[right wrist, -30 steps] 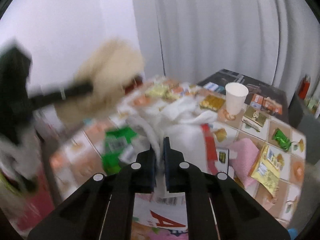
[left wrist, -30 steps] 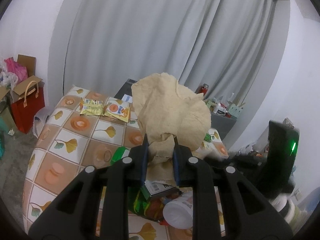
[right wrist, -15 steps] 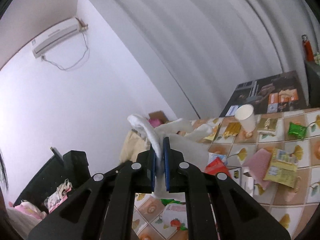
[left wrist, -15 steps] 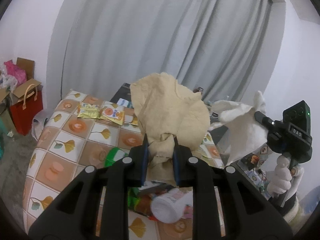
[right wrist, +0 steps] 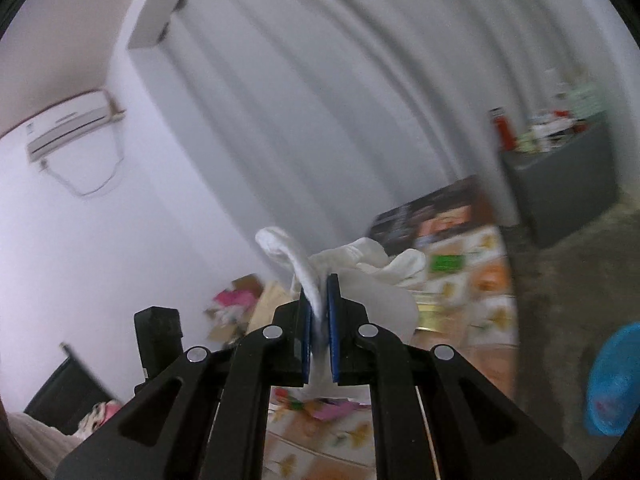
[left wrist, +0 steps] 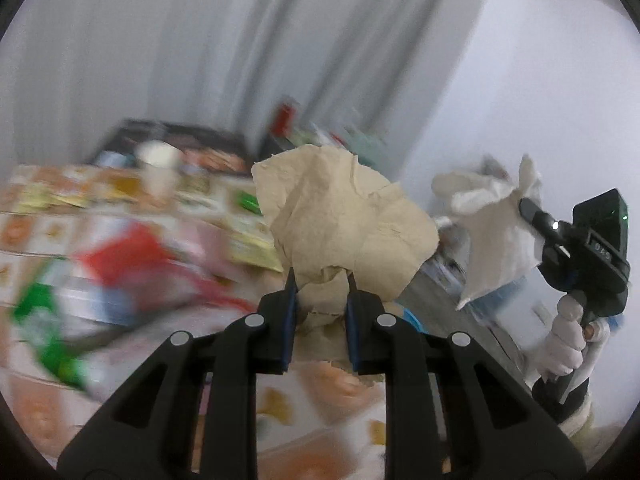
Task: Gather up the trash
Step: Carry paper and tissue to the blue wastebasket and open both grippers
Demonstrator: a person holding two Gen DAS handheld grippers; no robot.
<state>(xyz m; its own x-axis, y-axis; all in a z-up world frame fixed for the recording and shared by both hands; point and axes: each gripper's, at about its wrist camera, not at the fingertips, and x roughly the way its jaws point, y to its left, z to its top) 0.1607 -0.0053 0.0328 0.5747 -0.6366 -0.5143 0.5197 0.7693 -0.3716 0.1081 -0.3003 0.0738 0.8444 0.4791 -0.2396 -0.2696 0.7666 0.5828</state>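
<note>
Clearly two pieces of trash are held aloft, one per tool. The left gripper [left wrist: 320,276] is clenched on a crumpled tan paper [left wrist: 344,220], raised above the near edge of the littered table [left wrist: 120,248]. The right gripper [right wrist: 319,280] pinches a white tissue [right wrist: 360,276], also seen far right in the left view [left wrist: 492,232]. One blue bin [right wrist: 616,380] sits on the floor at the right; blur hides the table's litter.
</note>
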